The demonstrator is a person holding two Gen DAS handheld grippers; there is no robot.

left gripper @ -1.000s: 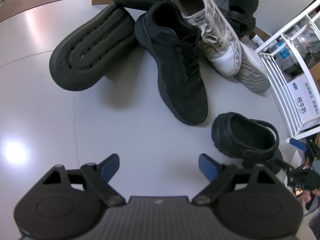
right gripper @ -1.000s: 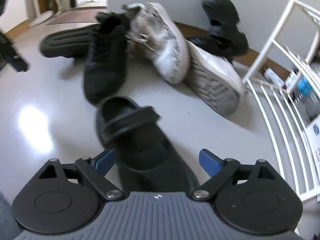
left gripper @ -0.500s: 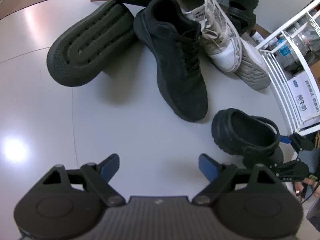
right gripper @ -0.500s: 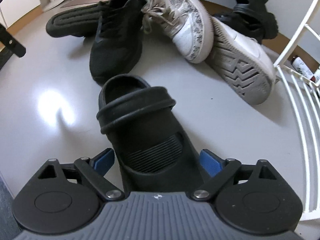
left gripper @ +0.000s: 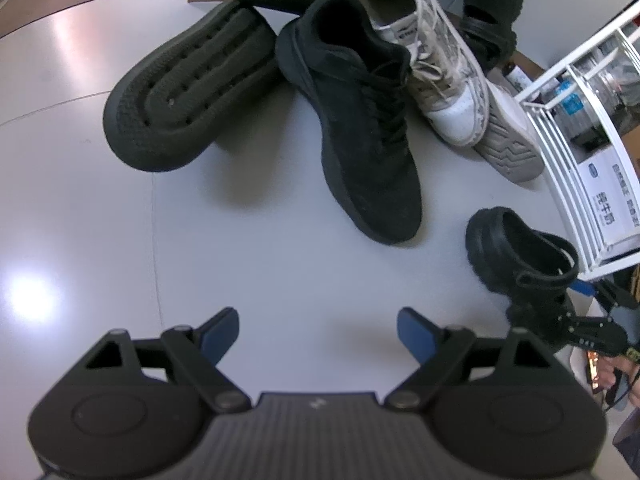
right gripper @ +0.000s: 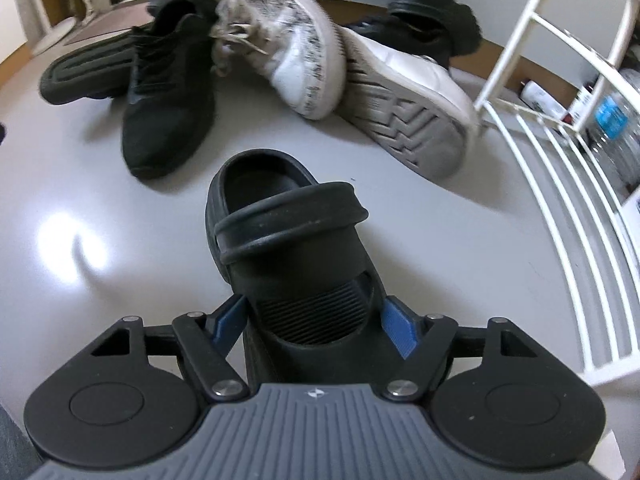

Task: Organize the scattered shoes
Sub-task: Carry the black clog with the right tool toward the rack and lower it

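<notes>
Across the glossy grey floor (right gripper: pixel 460 248), beside a white rack (right gripper: pixel 560 184), the black clog (right gripper: pixel 296 240) has been straddled by the right gripper (right gripper: pixel 314 330), jaws closing onto it, while the left gripper (left gripper: pixel 318 334) is kept open, empty.

The toe of the black clog (right gripper: pixel 288 240) is hidden under the right gripper (right gripper: pixel 316 326), so contact of the pads cannot be judged. The far black clog (right gripper: pixel 424 16) is cut by the top edge. The labels in the white rack (left gripper: pixel 568 128) are too blurred to be read.
</notes>
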